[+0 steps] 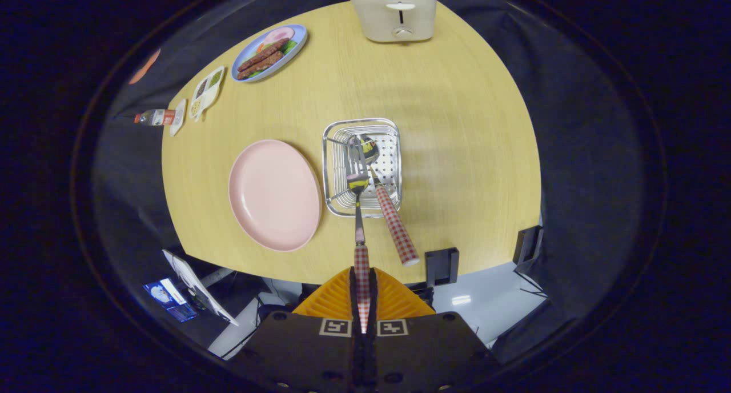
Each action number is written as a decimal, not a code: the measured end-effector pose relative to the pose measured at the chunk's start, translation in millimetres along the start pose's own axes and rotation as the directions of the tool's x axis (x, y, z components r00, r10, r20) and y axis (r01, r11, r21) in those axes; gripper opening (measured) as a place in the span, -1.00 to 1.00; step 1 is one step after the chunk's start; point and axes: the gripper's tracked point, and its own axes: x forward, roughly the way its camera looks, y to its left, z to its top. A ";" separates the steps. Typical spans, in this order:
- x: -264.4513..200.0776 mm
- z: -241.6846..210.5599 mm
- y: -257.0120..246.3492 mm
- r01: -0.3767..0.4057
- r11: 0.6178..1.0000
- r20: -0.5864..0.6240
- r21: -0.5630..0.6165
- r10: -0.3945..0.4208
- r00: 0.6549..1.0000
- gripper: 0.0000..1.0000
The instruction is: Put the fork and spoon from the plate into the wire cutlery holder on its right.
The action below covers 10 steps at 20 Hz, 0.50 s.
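My gripper [363,293] is shut on the checked red-and-white handle of the fork [358,210], both orange fingers pressing on it. The fork points straight ahead, its tines reaching into the wire cutlery holder [337,170]. The spoon [388,213] stands in the holder, bowl down, its checked handle leaning out toward me just right of the fork. The pink plate [274,193] lies bare on the wooden table to the left of the holder.
A white toaster [394,10] stands at the table's far edge. A blue plate with food [269,53], small white sauce dishes [205,90] and a bottle [154,117] sit far left. Black brackets [442,265] clamp the near table edge.
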 end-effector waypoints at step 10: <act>-9.0 17.9 6.6 0.040 0.999 -0.019 -0.004 -0.040 0.999 -0.78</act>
